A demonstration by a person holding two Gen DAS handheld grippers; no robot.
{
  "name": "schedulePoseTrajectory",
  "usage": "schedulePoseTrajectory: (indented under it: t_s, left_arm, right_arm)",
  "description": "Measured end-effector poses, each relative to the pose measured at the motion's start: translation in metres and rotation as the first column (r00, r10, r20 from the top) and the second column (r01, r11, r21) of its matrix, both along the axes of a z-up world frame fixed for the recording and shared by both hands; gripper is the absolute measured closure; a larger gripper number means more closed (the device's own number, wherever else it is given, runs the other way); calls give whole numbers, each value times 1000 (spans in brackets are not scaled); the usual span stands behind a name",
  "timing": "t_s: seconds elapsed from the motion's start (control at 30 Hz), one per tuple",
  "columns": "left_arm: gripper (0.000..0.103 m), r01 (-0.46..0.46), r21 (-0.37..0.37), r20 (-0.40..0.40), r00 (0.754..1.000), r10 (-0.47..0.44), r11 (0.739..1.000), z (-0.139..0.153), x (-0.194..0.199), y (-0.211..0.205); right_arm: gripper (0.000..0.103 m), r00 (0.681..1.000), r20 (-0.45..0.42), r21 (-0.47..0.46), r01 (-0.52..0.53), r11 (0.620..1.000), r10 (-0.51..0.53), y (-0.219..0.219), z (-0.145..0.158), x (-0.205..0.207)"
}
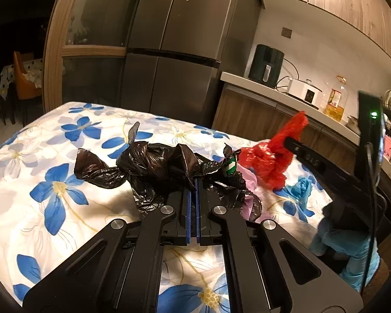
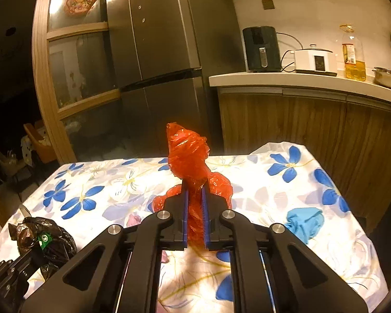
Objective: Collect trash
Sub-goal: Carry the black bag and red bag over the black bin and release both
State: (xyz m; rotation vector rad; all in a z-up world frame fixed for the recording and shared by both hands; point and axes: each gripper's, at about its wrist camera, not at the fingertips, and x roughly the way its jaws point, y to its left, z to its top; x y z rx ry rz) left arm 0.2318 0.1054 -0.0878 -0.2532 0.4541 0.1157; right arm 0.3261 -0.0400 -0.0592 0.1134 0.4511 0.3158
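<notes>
- Left gripper point(image 1: 196, 182) was pressed together on a fold of the black bag point(image 1: 153, 172); film bunched between the blue pads, no gap visible.
- Right gripper point(image 2: 195, 195) was pinching the twisted neck of the red bag point(image 2: 187, 156); jaws stood narrow with red plastic filling the slot.
- Both bags sat on the flowered tablecloth point(image 1: 52, 156), black one towards the left, red one to its right, close together.
- A blue crumpled piece point(image 2: 303, 221) lay on the cloth right of the red bag, not touched. Pinkish scraps point(image 1: 250, 182) showed between the two bags; couldn't tell what they were.
- Handling, my read: thin film, light, floppy, no stiffness. It should deform rather than resist and could slide out of a shallow pinch.
- Best hold was a gathered or twisted section, several layers thick, as on the red neck. A single loose flap risked tearing or slipping.
- Contents, if any, not visible; weight was a guess.
</notes>
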Motion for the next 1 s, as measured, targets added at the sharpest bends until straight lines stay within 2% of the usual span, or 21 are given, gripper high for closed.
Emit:
schedulePoseTrajectory:
  t_s: [0.37, 0.67, 1.0]
  left_arm:
    - [102, -5, 19, 38, 999, 4, 1000, 20, -23, -9]
    - [102, 15, 30, 65, 998, -17, 999, 36, -44, -25]
    - [102, 71, 49, 72, 995, -74, 996, 42, -52, -57]
  right_arm:
    - [94, 997, 77, 91, 2, 996, -9, -41, 40, -62]
    - [94, 996, 85, 91, 15, 996, -23, -67, 46, -118]
    - [94, 990, 111, 84, 73, 994, -83, -103, 53, -155]
